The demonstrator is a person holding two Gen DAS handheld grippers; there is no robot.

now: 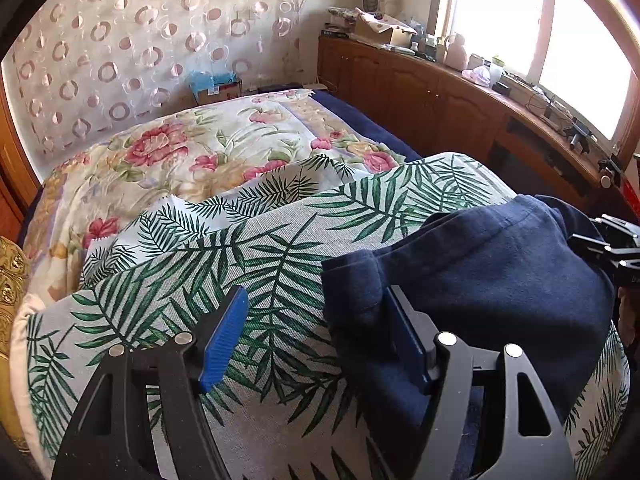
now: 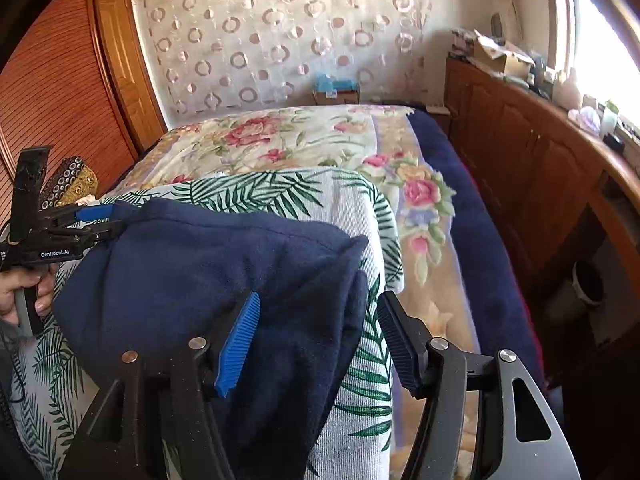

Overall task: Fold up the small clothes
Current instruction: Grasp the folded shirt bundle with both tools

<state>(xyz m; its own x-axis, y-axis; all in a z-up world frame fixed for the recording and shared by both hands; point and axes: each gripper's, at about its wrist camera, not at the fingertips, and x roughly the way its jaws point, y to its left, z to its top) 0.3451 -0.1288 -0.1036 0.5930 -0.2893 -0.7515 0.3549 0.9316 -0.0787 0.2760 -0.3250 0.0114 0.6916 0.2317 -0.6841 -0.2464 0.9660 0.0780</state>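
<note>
1. Left gripper [image 1: 316,332]: jaws wide, nothing pinched; its right pad touches the garment's left edge.
2. Navy garment [image 1: 492,280] lies bunched on the leaf-print cloth [image 1: 256,248].
3. Right gripper [image 2: 320,336]: jaws wide, straddling the garment's right corner without pressing it.

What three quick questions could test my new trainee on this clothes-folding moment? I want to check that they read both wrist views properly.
1. True or false: the right gripper is clamped shut on the navy garment.
2. What does the garment lie on? A) bare wooden floor B) the palm-leaf cloth C) the window ledge
3. Fill in: beyond the leaf cloth, the bed carries a ____-patterned cover.

Key
1. False: its jaws stand apart, with the garment's edge between them.
2. B
3. floral
</note>
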